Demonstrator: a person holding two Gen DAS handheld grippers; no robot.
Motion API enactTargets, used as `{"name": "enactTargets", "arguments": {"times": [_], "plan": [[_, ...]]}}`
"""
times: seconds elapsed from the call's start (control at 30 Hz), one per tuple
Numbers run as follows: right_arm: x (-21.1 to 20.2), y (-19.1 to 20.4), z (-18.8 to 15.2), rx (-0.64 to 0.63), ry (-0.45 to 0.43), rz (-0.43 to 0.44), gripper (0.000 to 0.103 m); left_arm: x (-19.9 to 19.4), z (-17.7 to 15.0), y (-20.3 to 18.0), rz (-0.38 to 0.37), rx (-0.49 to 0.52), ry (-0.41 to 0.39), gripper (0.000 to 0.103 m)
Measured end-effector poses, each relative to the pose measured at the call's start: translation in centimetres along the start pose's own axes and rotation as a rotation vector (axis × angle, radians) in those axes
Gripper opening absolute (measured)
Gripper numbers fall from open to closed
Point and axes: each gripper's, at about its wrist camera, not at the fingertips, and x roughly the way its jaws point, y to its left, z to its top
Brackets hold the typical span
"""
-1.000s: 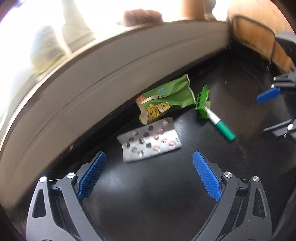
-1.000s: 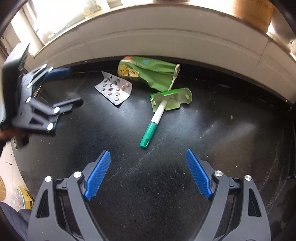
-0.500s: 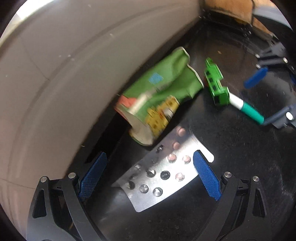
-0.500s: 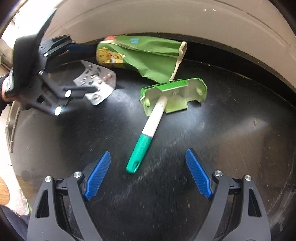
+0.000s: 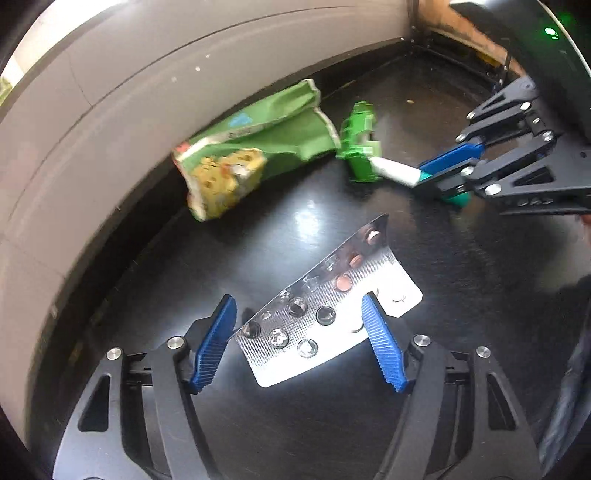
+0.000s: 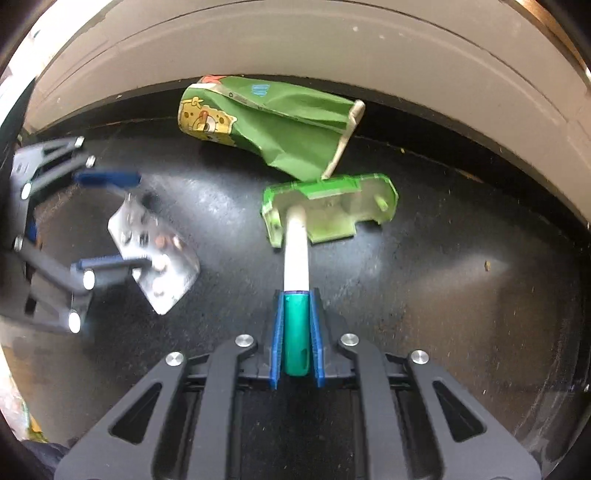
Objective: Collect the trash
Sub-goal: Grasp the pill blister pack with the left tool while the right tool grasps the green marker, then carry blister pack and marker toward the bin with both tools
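A silver pill blister pack (image 5: 321, 317) lies on the black counter, between the blue pads of my left gripper (image 5: 299, 332), whose jaws are partly closed around it with small gaps at each side. It also shows in the right wrist view (image 6: 159, 254). My right gripper (image 6: 296, 332) is shut on the teal handle of a green-headed razor (image 6: 295, 258). The razor's green head (image 5: 360, 147) rests on the counter. A crumpled green snack bag (image 6: 269, 125) lies by the wall, also in the left wrist view (image 5: 251, 147).
A grey curved wall (image 6: 332, 48) borders the black counter (image 6: 461, 277) at the back. A brown box edge (image 5: 461, 33) stands at the far right corner. The two grippers are close together over the trash.
My right gripper moved forward and shut on the razor's teal handle. My left gripper narrowed around the blister pack, which now sits between its pads.
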Motion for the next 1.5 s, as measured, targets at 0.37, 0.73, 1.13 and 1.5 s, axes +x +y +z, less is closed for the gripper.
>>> {"name": "enactTargets", "arguments": {"times": [0.37,0.73,1.13,1.5], "plan": [[-5.9,-1.0,-3.1,0.011,-0.068,-0.011,0.014,-2.5,-2.5,-5.5,0.026,-0.257,0.021,0.003],[-11.3,-0.2,-6.3,-0.061,-0.142,0.027,0.014,-10.1,-5.2,-8.1,0.180,-0.449,-0.025,0.003],[-13.9,4.8,-6.8,-0.177,-0.183,0.084,0.014,-16.8,-9.8,-8.9,0.312,-0.607,-0.062,0.003],[-14.3,20.5,-6.6,-0.496,-0.160,0.308,0.014,-25.1,-20.5,-8.6,0.566,-0.927,-0.064,0.003]]}}
